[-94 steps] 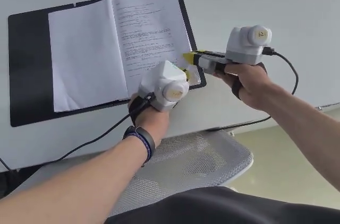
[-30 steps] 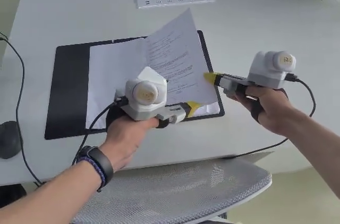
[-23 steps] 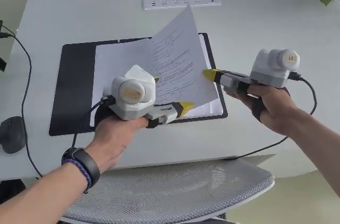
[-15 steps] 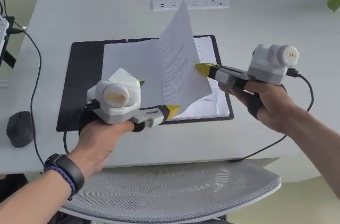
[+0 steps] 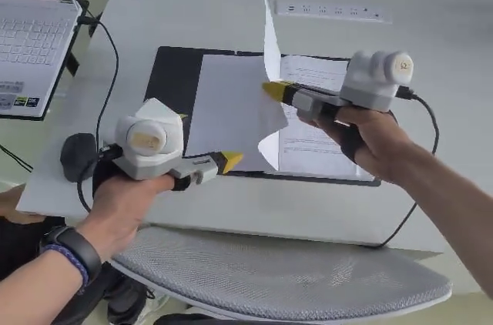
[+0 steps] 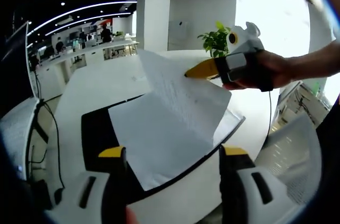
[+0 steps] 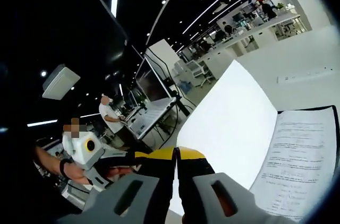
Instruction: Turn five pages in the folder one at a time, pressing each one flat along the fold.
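Note:
A black folder (image 5: 173,78) lies open on the white table, with a blank left sheet (image 5: 223,102) and a printed right sheet (image 5: 316,136). One page (image 5: 268,48) stands upright over the fold. My right gripper (image 5: 276,92) is shut on that page's outer edge, and the right gripper view shows the white page (image 7: 228,123) pinched between its yellow tips (image 7: 177,155). My left gripper (image 5: 229,160) hovers open just in front of the folder's near edge, touching nothing. In the left gripper view the raised page (image 6: 180,102) hangs between and beyond its spread jaws (image 6: 173,152), with the right gripper (image 6: 204,69) holding it.
A laptop (image 5: 31,25) sits at the far left, and a dark mouse (image 5: 73,155) with its cable lies near the table's edge. A white power strip (image 5: 331,11) lies behind the folder. A mesh chair (image 5: 293,271) is below the table.
The right gripper has carried the page from leaning right to standing upright over the fold. The left gripper stays low in front of the folder. The head camera has shifted.

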